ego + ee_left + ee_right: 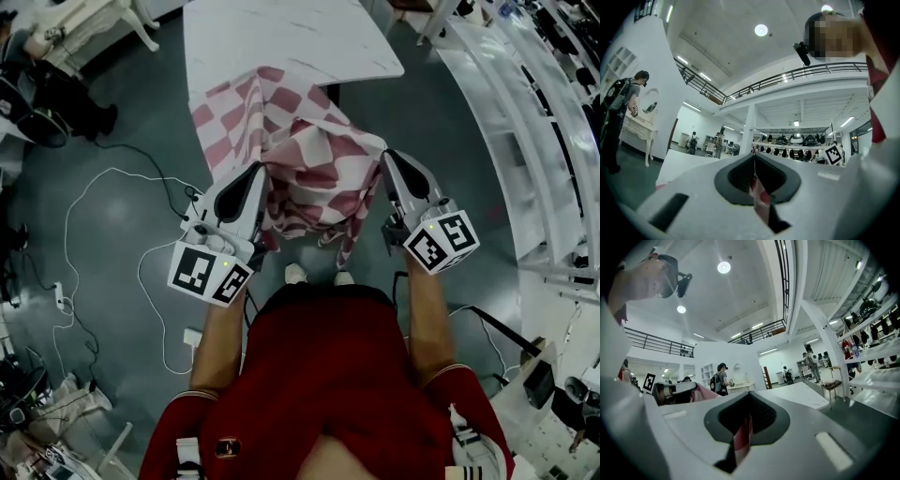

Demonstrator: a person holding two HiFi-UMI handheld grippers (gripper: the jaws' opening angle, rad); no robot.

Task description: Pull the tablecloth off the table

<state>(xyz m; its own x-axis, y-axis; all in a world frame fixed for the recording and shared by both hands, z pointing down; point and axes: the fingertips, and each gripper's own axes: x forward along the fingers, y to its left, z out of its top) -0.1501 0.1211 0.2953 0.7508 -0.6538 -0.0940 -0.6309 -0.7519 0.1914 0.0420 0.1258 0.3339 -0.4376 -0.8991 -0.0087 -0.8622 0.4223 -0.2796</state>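
Observation:
A red-and-white checked tablecloth (309, 159) hangs bunched between my two grippers, its far part still lying on the near end of the white table (281, 37). My left gripper (263, 167) is shut on the cloth's left edge, and a strip of the tablecloth (759, 192) shows pinched between its jaws. On the cloth's right edge my right gripper (385, 156) is shut too, with a fold of the tablecloth (743, 439) caught between its jaws. Both grippers are held up in front of the person's chest, jaws toward the table.
White cables (112, 216) trail over the grey floor at the left. White shelving (534, 122) runs along the right side. A person with a backpack (621, 117) stands by a white dresser (640, 129) at the far left. The person's shoes (319, 275) stand just below the hanging cloth.

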